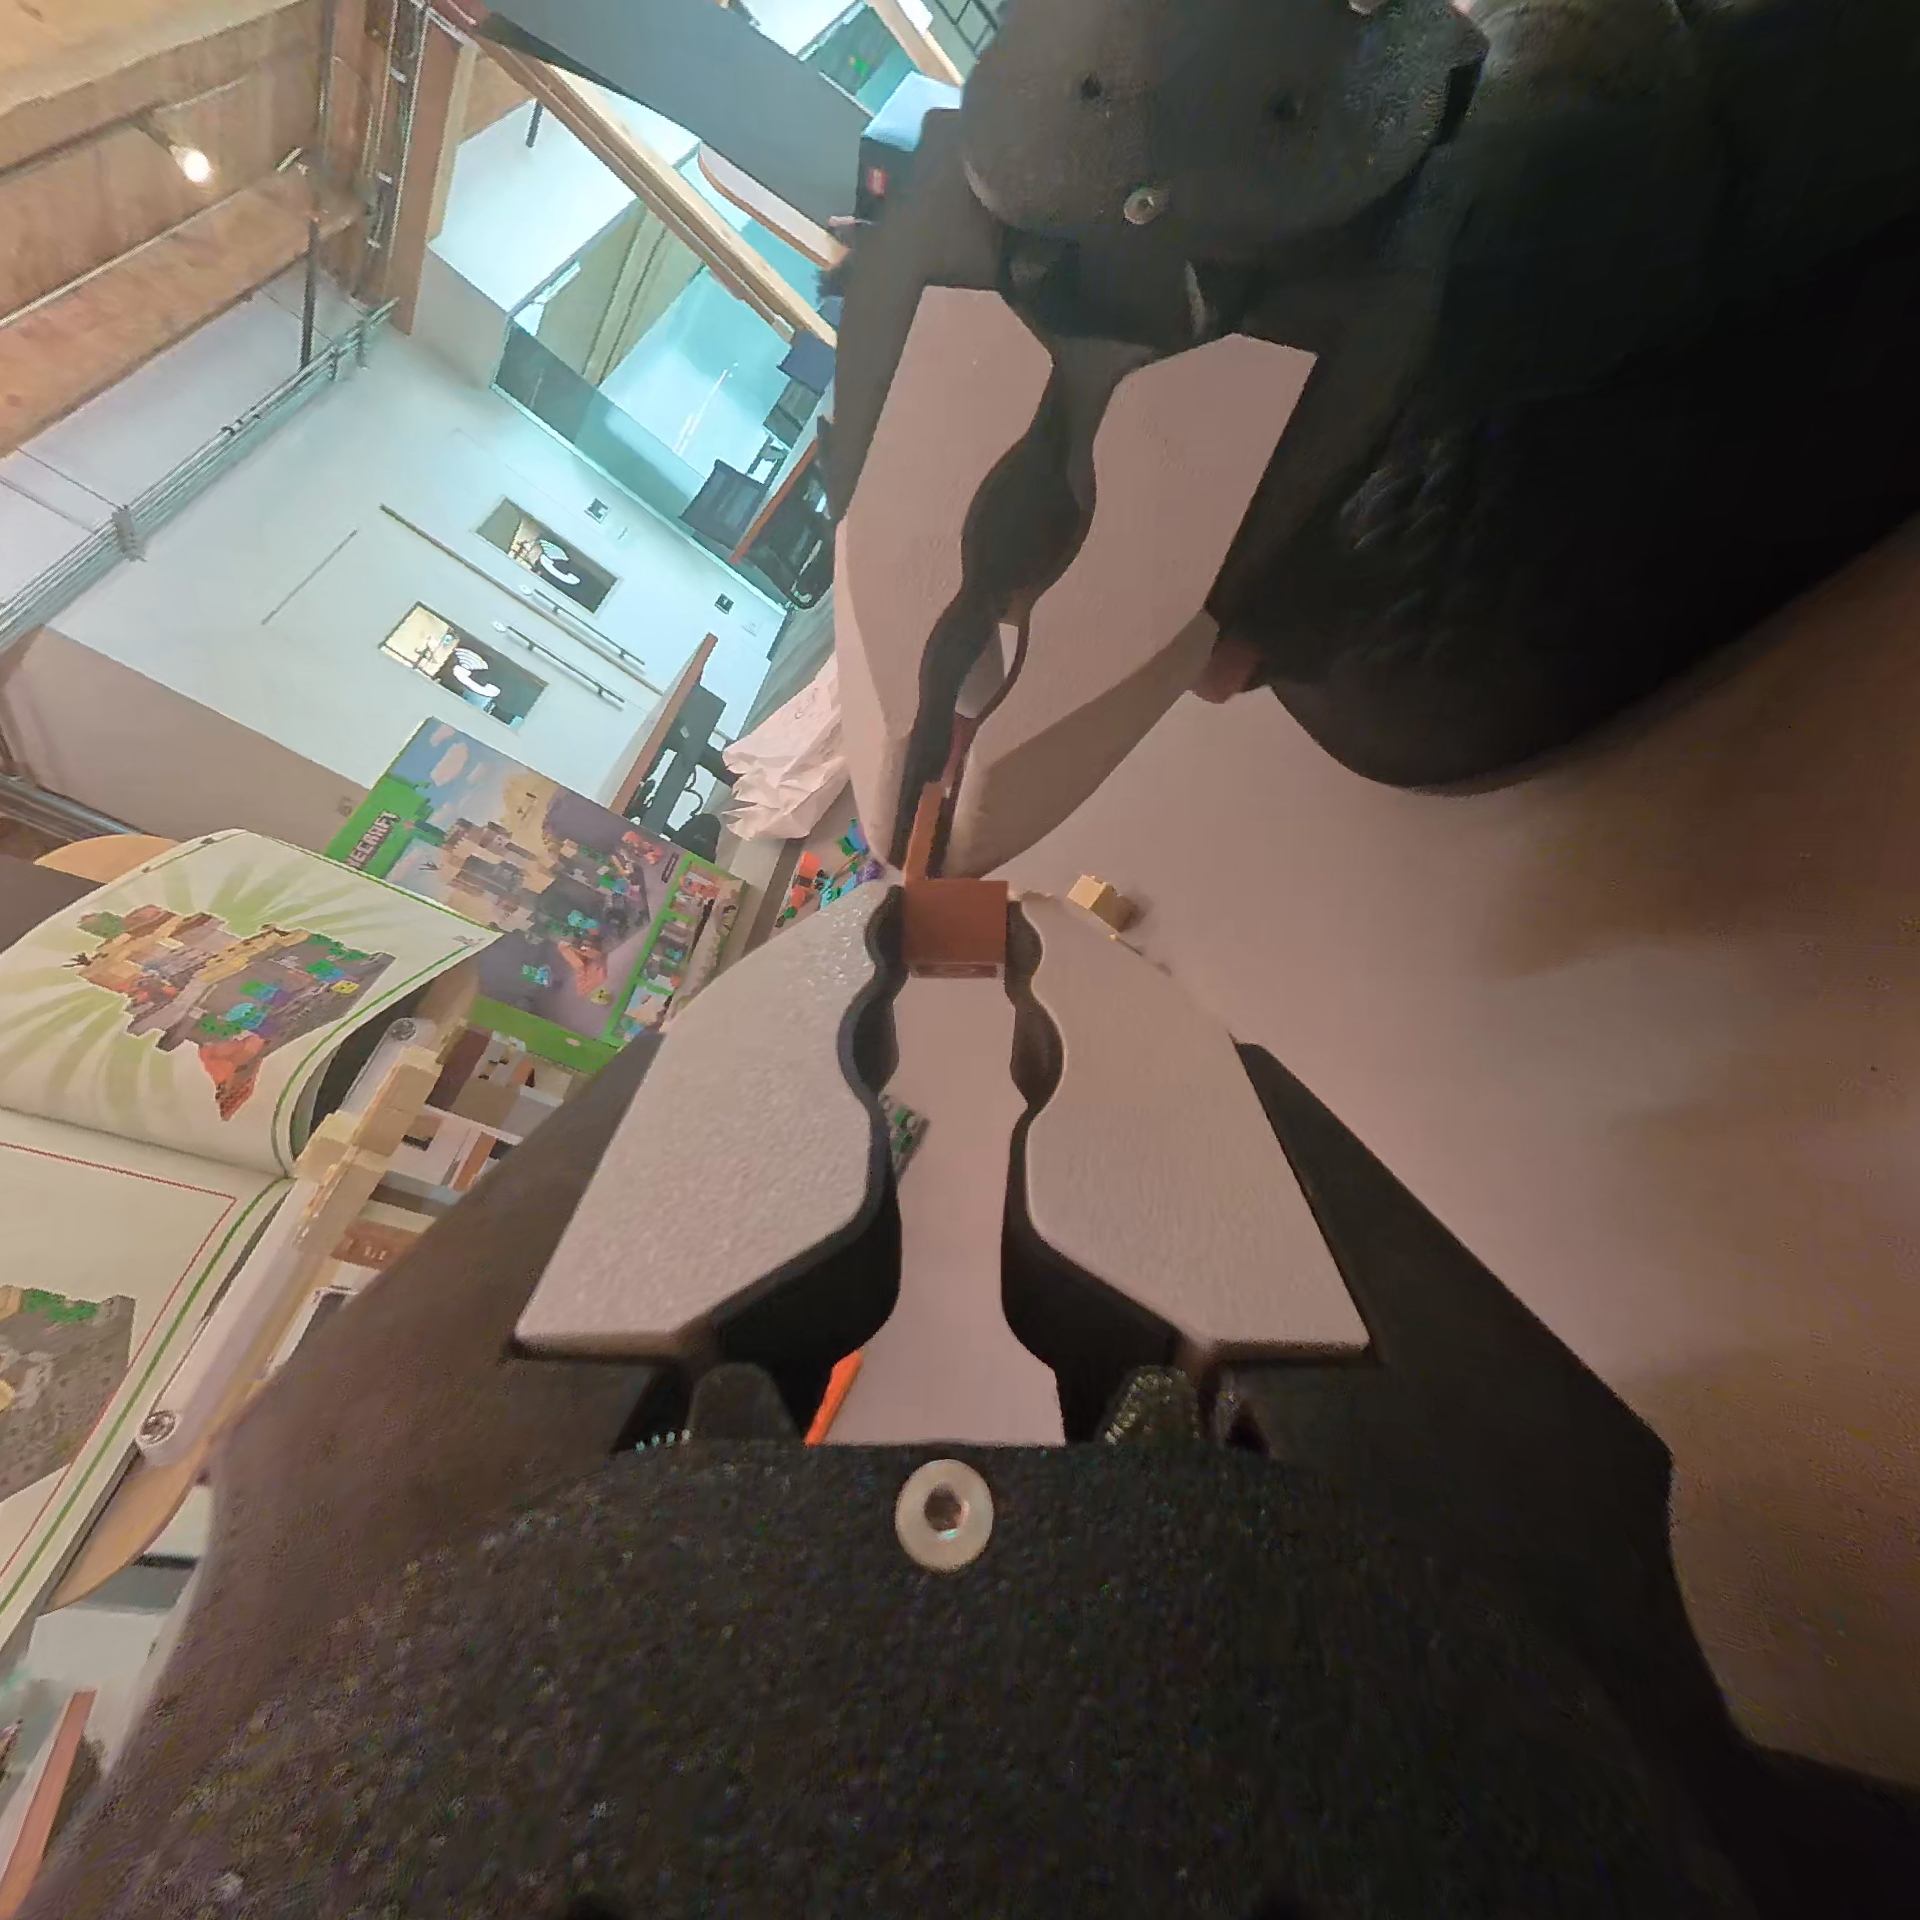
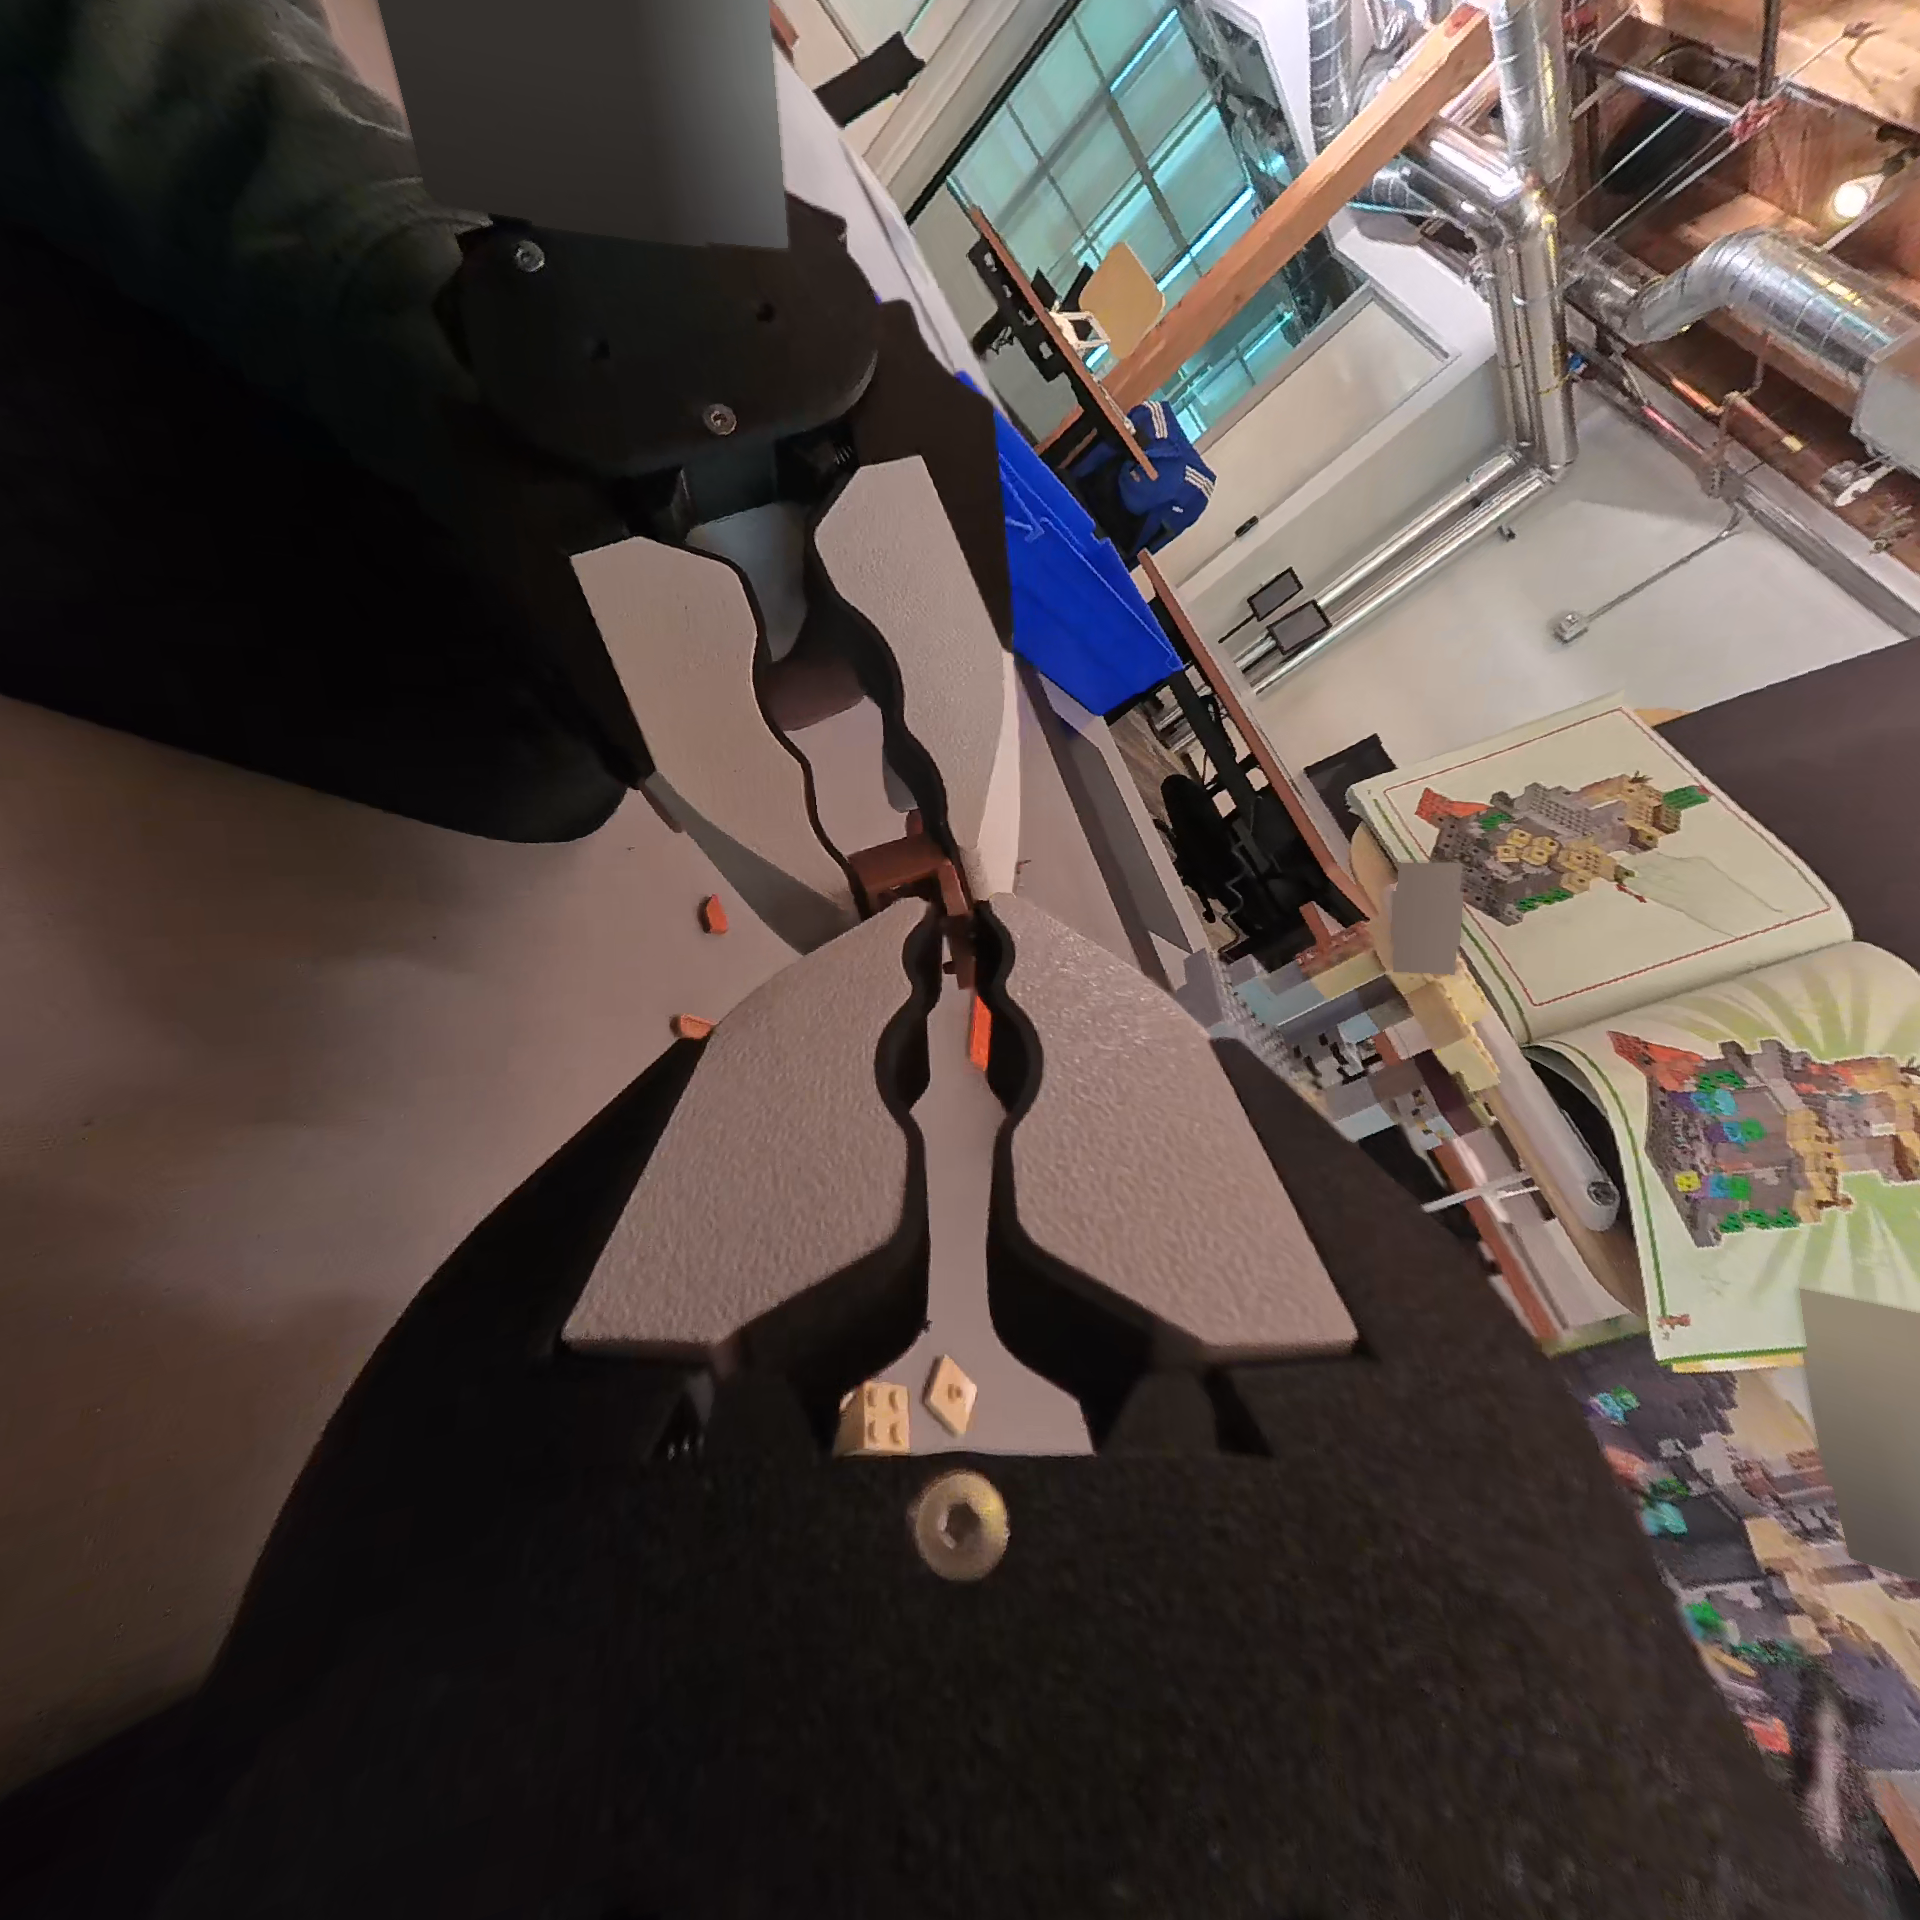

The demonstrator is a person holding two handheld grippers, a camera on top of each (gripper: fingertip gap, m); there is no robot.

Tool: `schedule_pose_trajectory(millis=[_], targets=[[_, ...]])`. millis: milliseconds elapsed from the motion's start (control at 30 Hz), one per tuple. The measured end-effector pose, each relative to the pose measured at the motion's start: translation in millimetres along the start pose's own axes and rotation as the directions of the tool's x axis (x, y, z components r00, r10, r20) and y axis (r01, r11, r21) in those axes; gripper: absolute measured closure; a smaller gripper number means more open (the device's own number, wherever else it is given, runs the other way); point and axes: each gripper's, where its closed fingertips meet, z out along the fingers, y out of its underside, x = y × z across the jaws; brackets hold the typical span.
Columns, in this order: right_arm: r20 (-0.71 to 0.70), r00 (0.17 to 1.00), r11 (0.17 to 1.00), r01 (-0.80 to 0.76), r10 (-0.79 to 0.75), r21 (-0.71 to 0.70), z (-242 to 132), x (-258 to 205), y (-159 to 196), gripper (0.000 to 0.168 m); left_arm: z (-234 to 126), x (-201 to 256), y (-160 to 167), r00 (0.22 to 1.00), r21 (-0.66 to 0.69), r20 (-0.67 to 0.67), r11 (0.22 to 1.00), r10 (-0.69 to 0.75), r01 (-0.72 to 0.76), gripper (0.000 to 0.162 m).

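My left gripper (image 1: 954,900) is shut on a small brown brick (image 1: 956,933) and holds it above the grey table (image 1: 1455,1039). My right gripper (image 1: 928,857) comes in from above, tip to tip with it. In the right wrist view my right gripper (image 2: 954,910) is shut on a thin brown piece (image 2: 958,940), which touches the brown brick (image 2: 896,868) held in the left gripper (image 2: 909,883). The thin piece (image 1: 923,836) also shows edge-on in the left wrist view. A person's dark sleeves are behind each far gripper.
Loose pieces lie on the table: a tan brick (image 1: 1101,902), a tan 2x2 brick (image 2: 878,1418), a tan tile (image 2: 951,1392), small orange bits (image 2: 717,914). An open instruction booklet (image 2: 1610,862), a partly built model (image 1: 384,1122) and the set's box (image 1: 551,862) stand at the side. A blue bin (image 2: 1070,582) is beyond. The tan tile (image 2: 951,1392) is about 15 centimetres from both grippers' fingertips.
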Motion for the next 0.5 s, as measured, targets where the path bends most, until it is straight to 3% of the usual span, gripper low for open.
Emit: schedule_pose_trajectory(millis=[133,200,400,467,500], targets=[[0.063,0.991,0.993,-0.118,0.119,-0.012,-2,-1,-1,0.164,-1,4,-4,0.984,0.029,-0.089,0.987,-0.153,0.156,0.144],[0.099,0.977,0.982,-0.189,0.19,-0.013,-4,-1,-1,0.164,-1,7,-5,0.947,0.034,-0.161,0.958,-0.277,0.286,0.144],[0.193,0.914,0.931,-0.365,0.358,0.003,-8,-2,-1,0.165,-2,12,-11,0.833,0.028,-0.3,0.868,-0.465,0.495,0.143],[0.229,0.862,0.87,-0.483,0.453,0.099,-23,12,-12,0.165,-3,-4,10,0.827,-0.017,-0.213,0.849,-0.519,0.528,0.143],[0.211,0.841,0.839,-0.529,0.498,0.129,-32,24,-10,0.165,-10,-17,22,0.773,-0.019,-0.203,0.792,-0.601,0.611,0.144]])
